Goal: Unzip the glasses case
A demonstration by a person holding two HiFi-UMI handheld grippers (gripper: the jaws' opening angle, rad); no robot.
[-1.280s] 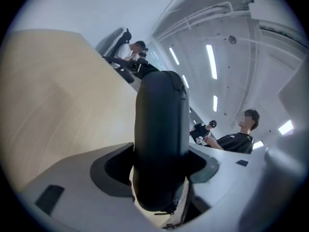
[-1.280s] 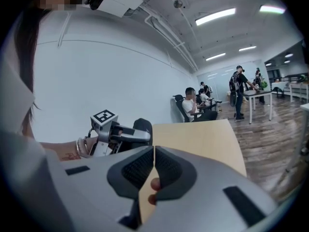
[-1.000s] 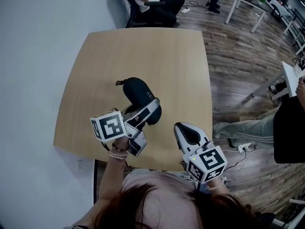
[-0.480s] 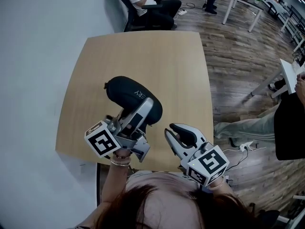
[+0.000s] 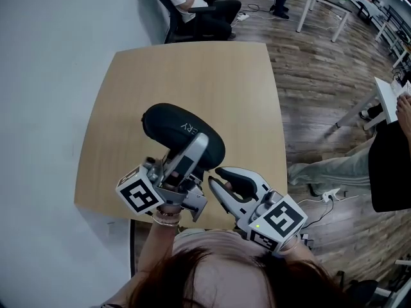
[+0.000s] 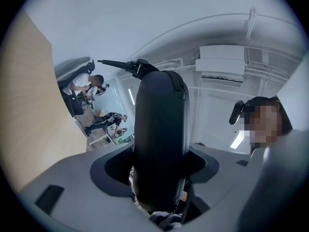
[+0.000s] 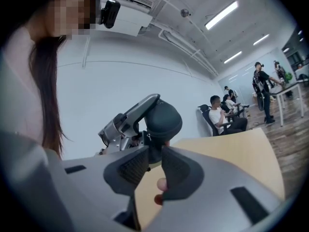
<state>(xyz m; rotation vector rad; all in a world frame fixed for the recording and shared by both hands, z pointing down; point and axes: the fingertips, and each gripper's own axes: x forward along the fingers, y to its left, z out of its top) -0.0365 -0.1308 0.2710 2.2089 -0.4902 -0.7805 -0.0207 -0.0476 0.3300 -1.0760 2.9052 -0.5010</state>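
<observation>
Office w/ plank floor [image 5: 321,88], white wall [image 5: 45,76] at left, one pale wood tabletop [image 5: 192,69]. One black glasses case [image 5: 176,126], held up over the tabletop's near half, not resting on it. In head view its long axis runs diagonally: far end w/ a small strap [image 6: 116,63] points up-left toward the wall, near end points down-right toward the person. Two tongs. Left tongs [image 5: 190,154] are clamped on the case's [image 6: 161,115] near end, both pads against its sides; the case runs lengthwise out from the jaws, strap end farthest. Right tongs [image 5: 218,177] sit just right of the left ones, jaws a narrow gap apart w/ nothing gripped. From the right tongs [image 7: 154,156] the case [image 7: 164,117] shows just past the tips; contact can't be told.
</observation>
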